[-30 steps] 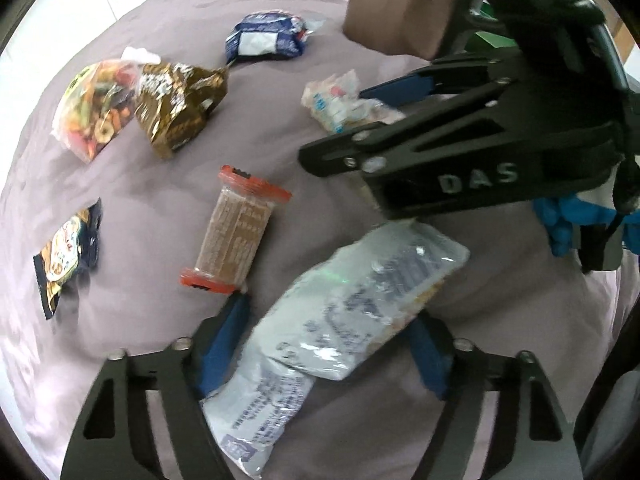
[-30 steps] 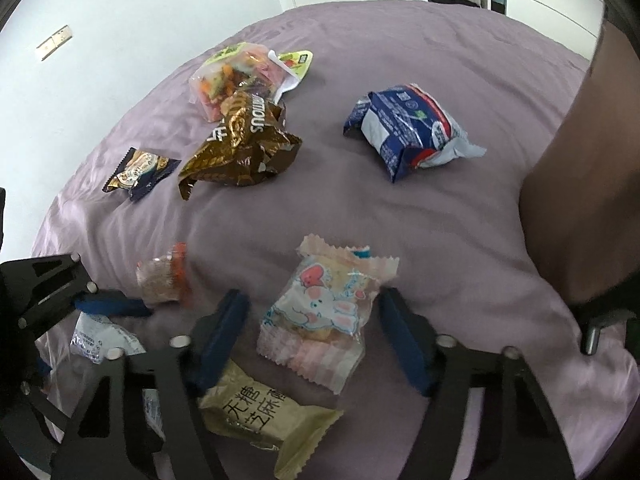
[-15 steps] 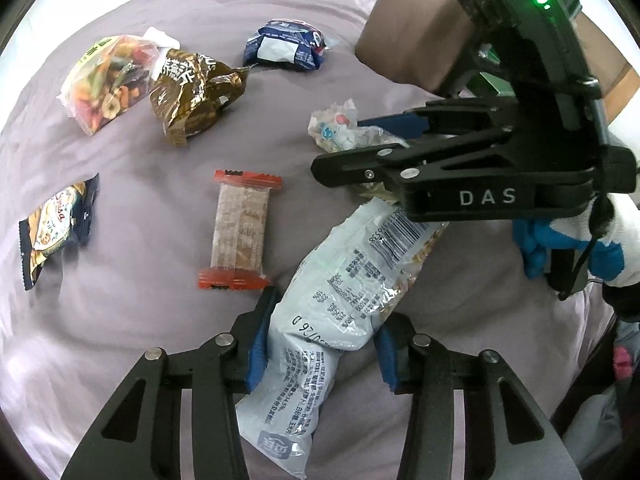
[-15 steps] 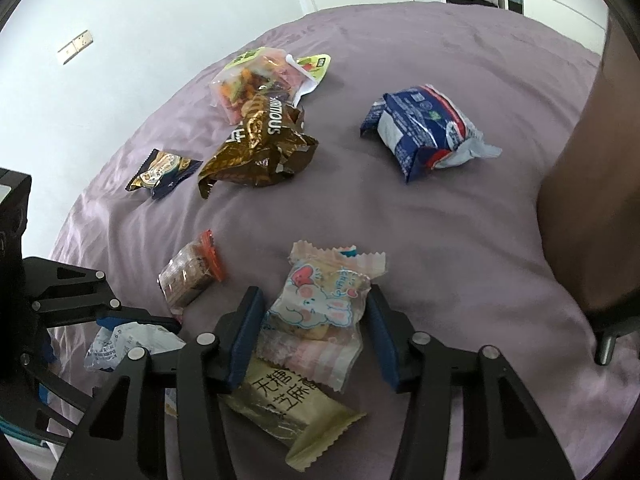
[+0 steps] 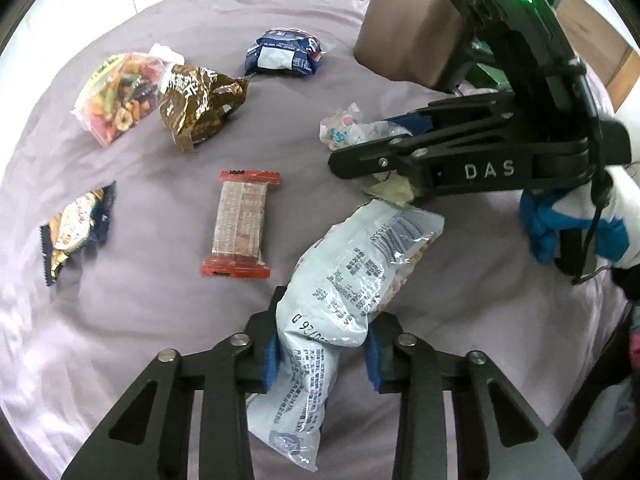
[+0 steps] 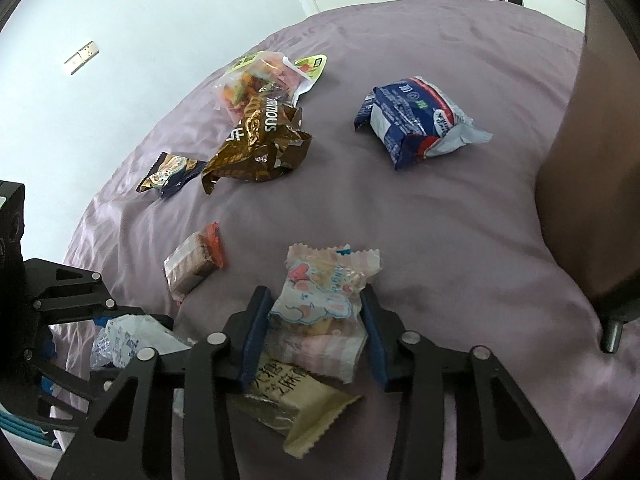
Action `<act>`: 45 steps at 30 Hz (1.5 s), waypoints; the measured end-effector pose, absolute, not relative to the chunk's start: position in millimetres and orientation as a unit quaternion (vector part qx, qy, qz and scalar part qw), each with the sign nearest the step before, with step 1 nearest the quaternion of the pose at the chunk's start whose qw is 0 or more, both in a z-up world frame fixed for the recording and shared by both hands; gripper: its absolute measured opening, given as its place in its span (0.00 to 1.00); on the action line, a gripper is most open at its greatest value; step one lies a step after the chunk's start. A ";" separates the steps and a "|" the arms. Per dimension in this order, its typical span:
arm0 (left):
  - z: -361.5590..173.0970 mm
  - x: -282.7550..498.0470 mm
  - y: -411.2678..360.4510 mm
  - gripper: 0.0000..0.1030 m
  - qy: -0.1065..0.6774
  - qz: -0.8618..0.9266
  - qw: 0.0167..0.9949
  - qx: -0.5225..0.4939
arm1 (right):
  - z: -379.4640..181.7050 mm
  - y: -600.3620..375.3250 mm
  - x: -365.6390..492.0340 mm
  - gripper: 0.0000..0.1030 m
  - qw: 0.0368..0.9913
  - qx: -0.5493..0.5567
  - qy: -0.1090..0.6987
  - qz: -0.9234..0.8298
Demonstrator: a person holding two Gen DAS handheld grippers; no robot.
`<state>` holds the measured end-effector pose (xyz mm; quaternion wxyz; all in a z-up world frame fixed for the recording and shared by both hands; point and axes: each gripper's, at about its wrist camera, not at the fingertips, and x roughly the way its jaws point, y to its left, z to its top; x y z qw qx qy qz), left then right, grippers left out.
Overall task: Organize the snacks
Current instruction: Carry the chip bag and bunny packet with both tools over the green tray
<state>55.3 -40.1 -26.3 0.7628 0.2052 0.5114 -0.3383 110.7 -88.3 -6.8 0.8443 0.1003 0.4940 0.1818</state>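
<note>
My left gripper (image 5: 322, 354) is shut on a long silver snack bag (image 5: 352, 276) and holds it over the purple bed. My right gripper (image 6: 316, 334) is shut on a pink and white bunny candy packet (image 6: 320, 308); it also shows in the left wrist view (image 5: 356, 130). A beige packet with Chinese writing (image 6: 296, 404) lies under the right gripper. The left gripper with the silver bag (image 6: 132, 340) shows at the lower left of the right wrist view.
On the purple bedspread (image 5: 140, 320) lie a red-ended wafer bar (image 5: 240, 224), a brown crumpled bag (image 5: 196, 108), a colourful dried-fruit bag (image 5: 116, 96), a blue packet (image 5: 284, 56) and a small dark packet (image 5: 76, 228). A brown cardboard box (image 5: 408, 24) stands at the far right.
Both grippers have closed: the left on the silver bag, the right on the bunny packet. Both cameras have risen a little from the bed.
</note>
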 end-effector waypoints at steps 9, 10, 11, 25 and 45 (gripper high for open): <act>-22.4 50.8 -34.1 0.23 0.512 -0.295 0.784 0.190 | 7.5 -87.7 94.8 0.00 0.847 0.096 0.481 0.206; -21.3 49.3 -32.6 0.23 0.512 -0.290 0.787 0.186 | 10.0 -88.3 92.4 0.00 0.848 0.097 0.479 0.207; -19.4 47.8 -30.6 0.23 0.511 -0.289 0.789 0.181 | 12.7 -89.3 89.9 0.00 0.849 0.099 0.477 0.207; 32.0 -0.1 -13.9 0.23 0.496 -0.256 0.819 0.133 | 70.8 -123.4 13.2 0.00 0.866 0.105 0.449 0.193; 71.4 -71.7 -132.0 0.23 0.484 -0.326 0.799 0.144 | 104.2 -254.0 -109.0 0.00 0.891 0.143 0.417 0.112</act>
